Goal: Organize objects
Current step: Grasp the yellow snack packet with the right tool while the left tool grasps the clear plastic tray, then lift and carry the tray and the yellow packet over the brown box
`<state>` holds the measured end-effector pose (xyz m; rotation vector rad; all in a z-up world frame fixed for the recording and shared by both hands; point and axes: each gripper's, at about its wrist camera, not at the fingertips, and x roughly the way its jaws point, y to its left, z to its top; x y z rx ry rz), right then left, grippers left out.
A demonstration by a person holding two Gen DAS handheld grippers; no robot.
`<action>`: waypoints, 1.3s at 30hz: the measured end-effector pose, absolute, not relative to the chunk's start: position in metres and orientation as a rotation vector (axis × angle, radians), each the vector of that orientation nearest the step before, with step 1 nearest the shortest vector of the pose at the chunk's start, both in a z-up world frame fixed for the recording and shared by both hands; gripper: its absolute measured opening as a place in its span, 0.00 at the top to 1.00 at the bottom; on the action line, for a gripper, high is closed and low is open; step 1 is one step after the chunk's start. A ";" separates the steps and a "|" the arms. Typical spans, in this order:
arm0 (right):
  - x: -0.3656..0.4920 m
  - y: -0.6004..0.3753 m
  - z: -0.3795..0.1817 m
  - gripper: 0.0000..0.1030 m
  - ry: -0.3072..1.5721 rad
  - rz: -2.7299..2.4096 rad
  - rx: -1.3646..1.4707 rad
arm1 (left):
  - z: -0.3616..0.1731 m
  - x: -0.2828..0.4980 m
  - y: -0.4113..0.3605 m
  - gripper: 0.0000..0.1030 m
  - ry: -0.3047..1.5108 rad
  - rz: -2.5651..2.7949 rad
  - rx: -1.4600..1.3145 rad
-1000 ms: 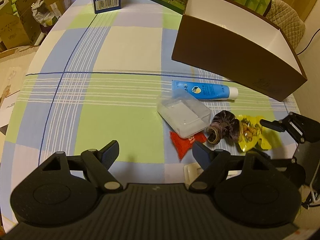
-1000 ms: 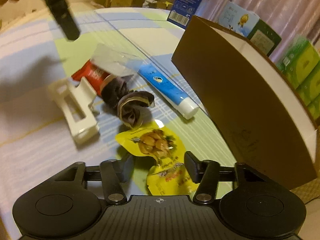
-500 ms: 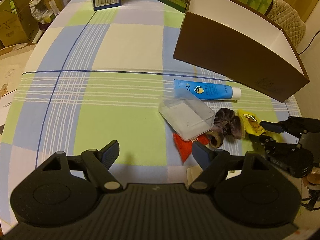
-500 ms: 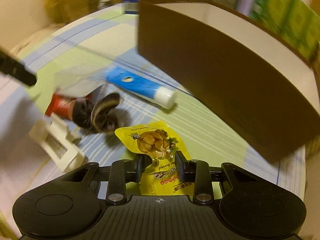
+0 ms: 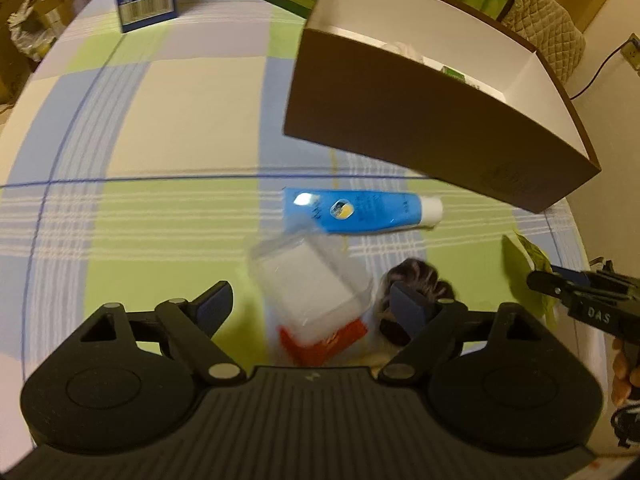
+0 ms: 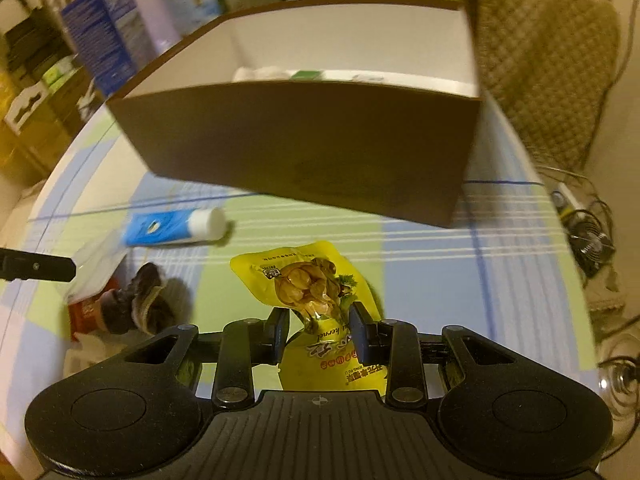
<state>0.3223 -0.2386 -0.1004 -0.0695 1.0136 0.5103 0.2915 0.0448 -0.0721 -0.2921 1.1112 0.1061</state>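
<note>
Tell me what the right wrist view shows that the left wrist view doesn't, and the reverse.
Only the right wrist view shows the right gripper shut on the yellow snack pouch, with its printed face readable, plus cables beyond the table edge.

Only the left wrist view shows the open left gripper low over the clear plastic case, and a hand at the right edge.

Both show the brown box with items inside, the blue tube, the dark scrunchie, the red packet and the checked tablecloth.
</note>
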 end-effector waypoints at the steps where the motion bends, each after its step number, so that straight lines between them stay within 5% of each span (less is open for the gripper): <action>1: 0.323 -0.243 -0.099 0.72 1.012 0.498 -0.063 | -0.074 0.298 0.045 0.19 1.120 0.109 -0.291; 10: 0.324 -0.265 -0.098 0.72 1.010 0.416 -0.026 | -0.094 0.332 0.046 0.25 1.210 0.118 -0.294; 22: 0.326 -0.274 -0.097 0.72 1.003 0.372 -0.014 | -0.110 0.335 0.044 0.45 1.240 0.167 -0.254; 39: 0.317 -0.262 -0.082 0.72 0.967 0.423 -0.043 | -0.066 0.310 0.060 0.46 1.111 0.189 -0.204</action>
